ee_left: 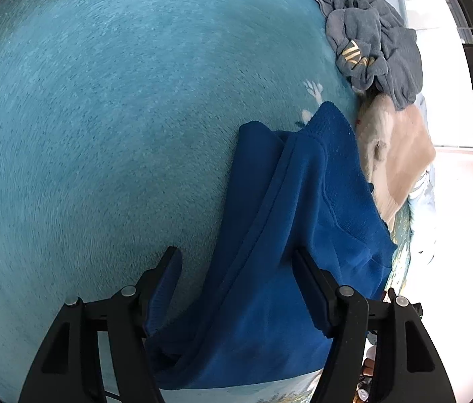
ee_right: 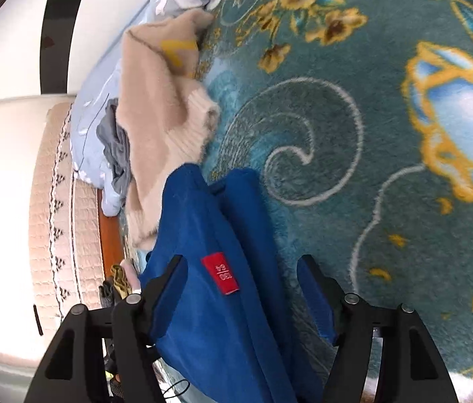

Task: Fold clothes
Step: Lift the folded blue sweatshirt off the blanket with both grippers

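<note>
A dark blue knit garment [ee_left: 287, 235] lies bunched on a teal carpet [ee_left: 102, 117]. My left gripper [ee_left: 236, 262] is open, its fingers standing either side of the garment's folds. In the right wrist view the same blue garment [ee_right: 209, 228] shows a red size label [ee_right: 220, 272]. My right gripper [ee_right: 241, 268] is open with the cloth between its fingers. Whether either gripper touches the cloth I cannot tell.
A beige fuzzy sweater [ee_left: 394, 154] lies beside the blue garment, also in the right wrist view [ee_right: 162, 100]. A grey garment [ee_left: 374, 40] is heaped further off. A pale blue cloth [ee_right: 95, 100] and a quilted beige mat [ee_right: 58, 218] lie at the carpet's edge.
</note>
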Demonstrator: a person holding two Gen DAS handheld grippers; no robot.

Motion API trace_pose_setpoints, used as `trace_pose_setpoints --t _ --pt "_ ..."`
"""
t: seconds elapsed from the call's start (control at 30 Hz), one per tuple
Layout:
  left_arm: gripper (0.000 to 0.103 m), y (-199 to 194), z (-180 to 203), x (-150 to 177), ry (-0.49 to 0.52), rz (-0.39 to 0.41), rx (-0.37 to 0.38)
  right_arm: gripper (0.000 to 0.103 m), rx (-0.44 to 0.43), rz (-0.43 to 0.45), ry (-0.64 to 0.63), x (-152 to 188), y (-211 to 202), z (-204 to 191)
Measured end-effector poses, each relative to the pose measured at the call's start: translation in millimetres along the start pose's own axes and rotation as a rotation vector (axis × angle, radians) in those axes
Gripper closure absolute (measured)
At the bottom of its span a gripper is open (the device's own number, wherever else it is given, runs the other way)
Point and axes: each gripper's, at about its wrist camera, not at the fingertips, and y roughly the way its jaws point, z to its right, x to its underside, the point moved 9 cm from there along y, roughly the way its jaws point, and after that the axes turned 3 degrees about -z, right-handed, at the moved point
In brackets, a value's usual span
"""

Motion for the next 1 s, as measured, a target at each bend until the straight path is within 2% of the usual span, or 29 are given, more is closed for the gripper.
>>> trace_pose_setpoints --t 0.2,0.33,0.63,0.7,0.77,0.83,0.93,1.0 --pt "0.034 5.3 5.8 7.5 0.011 -0.049 0.044 0.032 -0.033 -0.105 -0.040 15.8 15.1 -6.1" --pt "0.034 13.6 10.7 17.3 0.060 -0.104 0.032 0.032 -0.057 -0.129 -0.026 25.1 14.1 -3.9" --pt "0.034 10.5 6.9 18.5 0.034 -0.100 0.082 0.035 -0.024 -0.060 0.007 19.5 16.5 -7.0" --pt "0.035 9.4 5.7 18.5 0.026 -0.097 0.096 0.039 -0.020 -0.044 0.021 18.0 16.5 -6.2" --pt "0.039 7.2 1.2 20.3 0.017 -0.096 0.099 0.057 -0.016 -0.032 0.041 16.3 16.2 -3.1" --pt "0.046 1.0 -10.7 27.6 0.014 -0.096 0.089 0.066 -0.012 -0.020 0.061 14.6 15.9 0.1" --pt "0.052 -5.2 -11.9 34.9 0.020 -0.094 0.076 0.066 0.000 -0.003 0.078 13.0 15.9 2.5" --pt "0.060 -4.2 -10.7 34.2 0.025 -0.090 0.062 0.068 0.022 0.004 0.071 13.0 16.9 -0.1"
